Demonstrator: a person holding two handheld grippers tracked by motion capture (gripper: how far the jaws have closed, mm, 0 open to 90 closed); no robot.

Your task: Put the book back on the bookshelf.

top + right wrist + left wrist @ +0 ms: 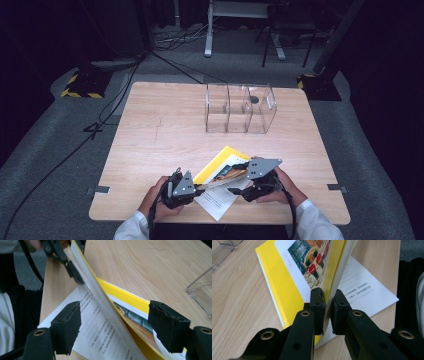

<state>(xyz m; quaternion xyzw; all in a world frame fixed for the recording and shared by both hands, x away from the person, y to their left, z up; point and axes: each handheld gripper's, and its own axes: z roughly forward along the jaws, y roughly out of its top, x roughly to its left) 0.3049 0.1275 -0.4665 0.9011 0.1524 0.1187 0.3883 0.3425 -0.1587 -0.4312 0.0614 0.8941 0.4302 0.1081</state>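
The left hand-held gripper [325, 301] is clamping a lifted sheaf of pages of the yellow book [220, 167], which is lying open at the counter's [150, 140] six o'clock edge. The right hand-held gripper [113, 325] is straddling the pages, jaws apart. The page-turn seems half done; laying them flat remains.

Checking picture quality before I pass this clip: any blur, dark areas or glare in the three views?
High view: table evenly lit, surroundings nearly black, clear plastic organiser faint with slight glints. Left gripper view: book sharp, page picture readable. Right gripper view: lifted page block blurred, its edge washed out; printed page text soft.
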